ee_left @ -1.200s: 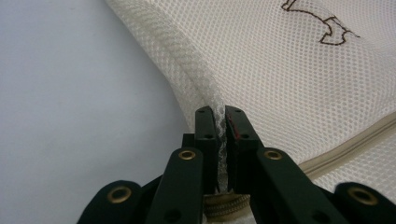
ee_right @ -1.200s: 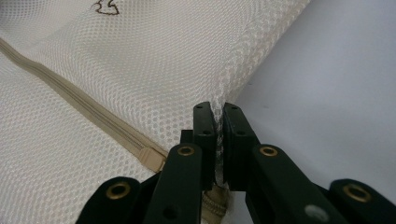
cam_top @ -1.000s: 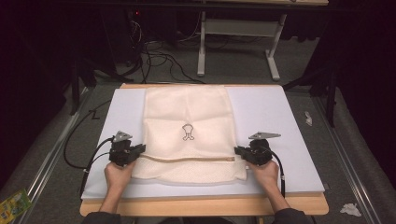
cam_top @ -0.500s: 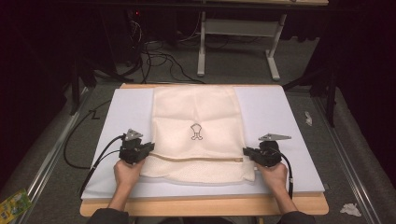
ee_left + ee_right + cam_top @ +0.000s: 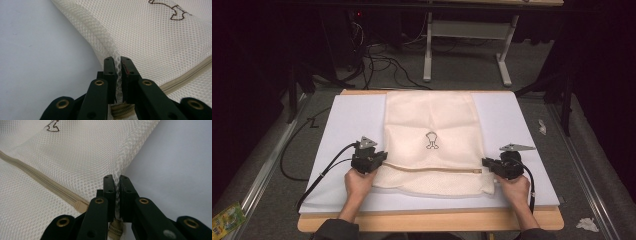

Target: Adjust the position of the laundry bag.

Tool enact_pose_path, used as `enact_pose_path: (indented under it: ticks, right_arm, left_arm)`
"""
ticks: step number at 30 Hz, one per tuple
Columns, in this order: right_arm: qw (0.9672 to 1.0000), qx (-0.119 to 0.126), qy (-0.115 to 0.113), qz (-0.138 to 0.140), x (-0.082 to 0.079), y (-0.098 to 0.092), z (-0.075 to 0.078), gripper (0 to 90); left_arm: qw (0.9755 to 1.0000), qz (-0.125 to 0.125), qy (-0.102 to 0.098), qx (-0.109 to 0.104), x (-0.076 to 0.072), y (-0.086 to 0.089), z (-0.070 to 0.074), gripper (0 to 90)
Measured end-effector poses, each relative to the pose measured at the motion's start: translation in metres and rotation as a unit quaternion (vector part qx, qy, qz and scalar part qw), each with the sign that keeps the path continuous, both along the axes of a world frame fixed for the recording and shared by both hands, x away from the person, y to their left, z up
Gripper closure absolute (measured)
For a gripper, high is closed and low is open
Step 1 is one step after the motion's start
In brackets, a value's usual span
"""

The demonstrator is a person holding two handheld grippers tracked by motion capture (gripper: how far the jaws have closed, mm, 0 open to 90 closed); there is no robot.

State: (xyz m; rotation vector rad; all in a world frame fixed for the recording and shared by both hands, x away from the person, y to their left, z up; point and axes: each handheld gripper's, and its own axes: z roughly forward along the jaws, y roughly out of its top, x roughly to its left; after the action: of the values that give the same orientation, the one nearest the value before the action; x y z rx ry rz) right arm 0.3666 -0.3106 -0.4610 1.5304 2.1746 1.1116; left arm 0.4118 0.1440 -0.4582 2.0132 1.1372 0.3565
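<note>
A cream mesh laundry bag (image 5: 432, 125) lies flat on the white board (image 5: 347, 120), with a small dark embroidered mark (image 5: 430, 140) in its middle and a beige zipper (image 5: 432, 169) running across near the front. My left gripper (image 5: 379, 161) is shut on the bag's left side edge beside the zipper end. In the left gripper view the mesh edge (image 5: 110, 50) is pinched between the black jaws of the left gripper (image 5: 118, 65). My right gripper (image 5: 488, 164) is shut on the bag's right side edge. The right gripper (image 5: 116, 182) pinches the mesh seam (image 5: 122, 160).
The board rests on a wooden table (image 5: 427, 221). Black cables (image 5: 319, 175) trail off the left gripper across the board. Crumpled paper scraps (image 5: 543, 126) lie on the grey floor at right, a green packet (image 5: 227, 220) at the lower left. A desk frame (image 5: 467, 45) stands behind.
Both grippers have slid to the right across the board with the bag's side edges held, and the bag has shifted to the right with them.
</note>
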Motion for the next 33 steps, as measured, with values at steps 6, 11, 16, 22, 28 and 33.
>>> enact_pose_path:
  ticks: [6,11,16,22,28,33]
  right_arm:
    - [0.9999,-0.01,-0.002,-0.005,-0.0009,-0.0055,-0.0007,86.6]
    - [0.9999,-0.015,-0.001,-0.008,-0.0015,-0.0079,-0.0003,86.5]
    - [0.9998,-0.016,0.004,-0.01,0.0003,-0.0082,-0.0022,86.0]
    - [0.9997,-0.023,0.002,-0.01,0.0003,-0.0068,-0.003,84.9]
    - [0.9996,-0.025,0.006,-0.012,0.0006,-0.0068,-0.0034,81.6]
    - [0.9998,-0.011,0.016,-0.009,0.0022,-0.0088,-0.0044,63.6]
  left_arm:
    - [0.9999,-0.004,-0.008,0.013,0.0005,-0.0078,-0.0017,83.7]
    - [0.9998,-0.004,-0.011,0.018,0.0,-0.0101,-0.0031,83.3]
    - [0.9996,-0.005,-0.013,0.026,-0.0001,-0.0106,-0.0054,81.4]
    - [0.9993,-0.008,-0.019,0.032,-0.0006,-0.0103,-0.0066,77.9]
    - [0.9994,-0.004,-0.027,0.024,-0.0024,-0.0094,-0.0069,66.7]
    - [0.9988,-0.002,-0.037,0.03,-0.0079,-0.0094,-0.0074,55.0]
